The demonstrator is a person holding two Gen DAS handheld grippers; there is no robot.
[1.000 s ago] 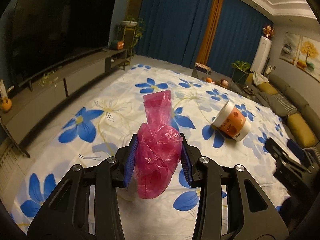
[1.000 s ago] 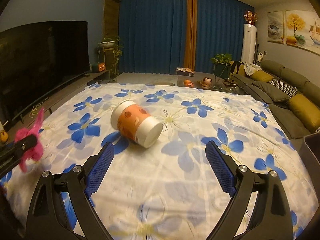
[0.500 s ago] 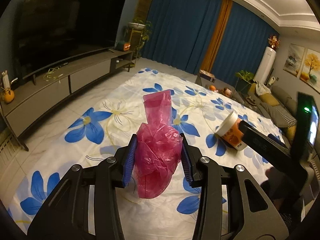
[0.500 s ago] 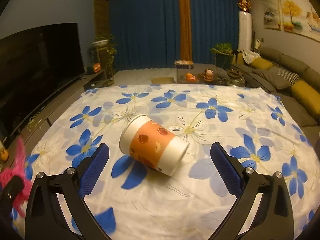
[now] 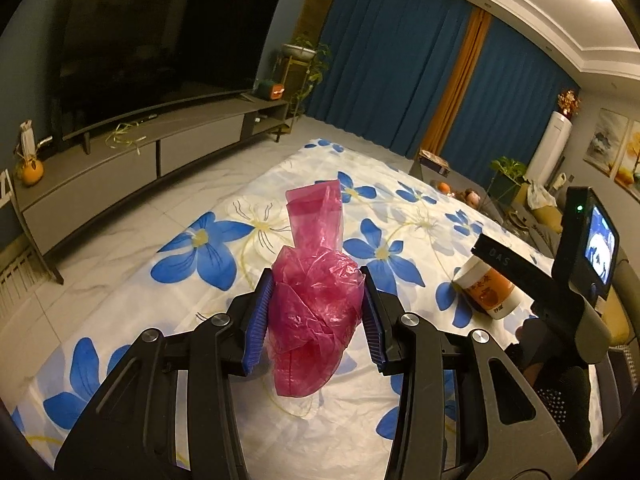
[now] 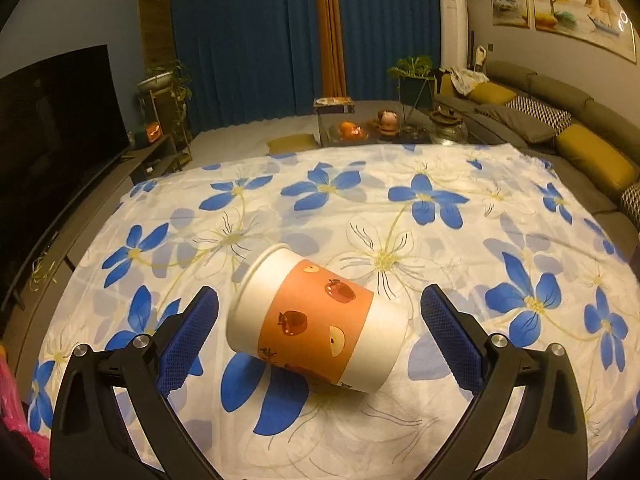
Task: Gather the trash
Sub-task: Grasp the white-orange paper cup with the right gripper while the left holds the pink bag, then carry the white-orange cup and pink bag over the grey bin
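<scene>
My left gripper (image 5: 316, 320) is shut on a crumpled pink plastic bag (image 5: 316, 300), held above the white cloth with blue flowers (image 5: 208, 248). A paper cup (image 6: 316, 322) with an orange apple-print band lies on its side on the cloth (image 6: 420, 200). My right gripper (image 6: 320, 328) stands open around the cup, one blue pad on each side, neither touching it. In the left wrist view the cup (image 5: 488, 294) lies at the right, partly hidden by the right gripper's body and its small screen. A bit of the pink bag (image 6: 16, 404) shows at the lower left of the right wrist view.
A TV (image 5: 160, 48) on a long low cabinet (image 5: 132, 160) runs along the left. Blue curtains (image 6: 256, 40) hang at the back. A sofa with cushions (image 6: 560, 128) lines the right. A low table with fruit and plants (image 6: 384, 124) stands beyond the cloth.
My right gripper has moved in toward the cup, which now lies between its open pads. The left gripper still holds the pink bag and has rolled slightly.
</scene>
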